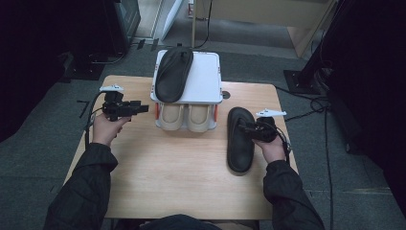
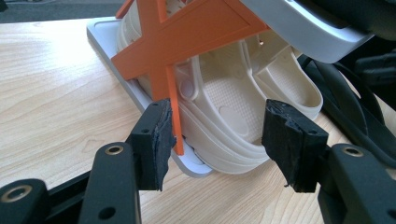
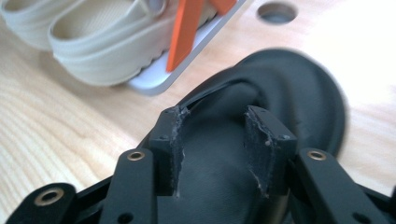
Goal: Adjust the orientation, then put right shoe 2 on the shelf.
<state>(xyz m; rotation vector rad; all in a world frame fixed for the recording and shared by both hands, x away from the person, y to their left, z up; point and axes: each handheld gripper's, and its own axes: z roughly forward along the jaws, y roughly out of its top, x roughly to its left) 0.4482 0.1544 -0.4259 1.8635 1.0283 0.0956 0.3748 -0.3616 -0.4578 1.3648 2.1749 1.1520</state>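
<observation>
High view: right gripper [image 1: 245,127] level over black sandal [image 1: 239,143], jaws apart, nothing gripped; left gripper [image 1: 143,108] open.

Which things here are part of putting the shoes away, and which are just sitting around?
Part of the job:
- black slipper on the table, under the right gripper
- black slipper on top of the rack
- white shoe rack
- beige slippers on the lower shelf, near the left gripper

Just sitting around:
- cables on the floor
- round hole in the table
</observation>
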